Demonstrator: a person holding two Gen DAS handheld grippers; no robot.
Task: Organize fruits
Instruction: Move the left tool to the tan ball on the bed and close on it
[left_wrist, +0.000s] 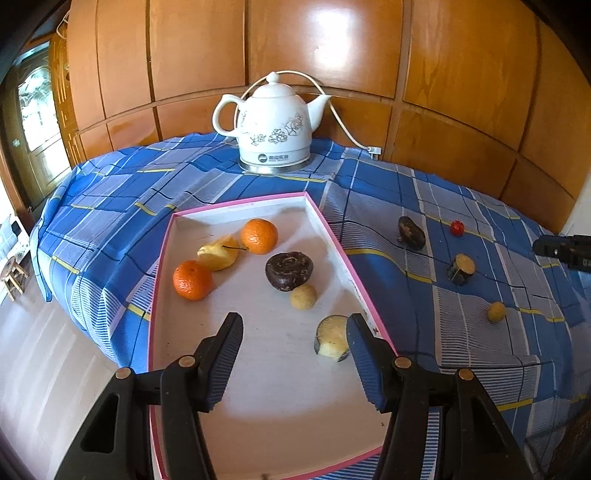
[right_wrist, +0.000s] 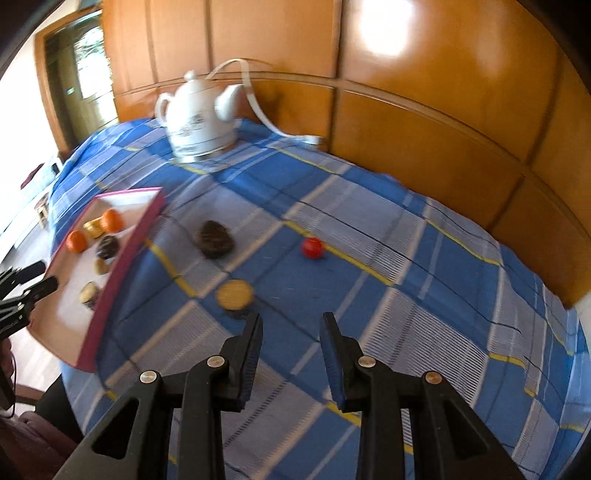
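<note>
Fingers (right_wrist: 258, 332) of the right gripper (right_wrist: 291, 328) stand spread, empty; centre them over the cut fruit piece (right_wrist: 235, 293) just ahead, then pinch gently.

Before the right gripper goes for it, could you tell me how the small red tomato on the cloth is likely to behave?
The tomato looks round and glossy, so it may roll if nudged and slip between the pads. The tablecloth looks soft, which might slow it.
</note>
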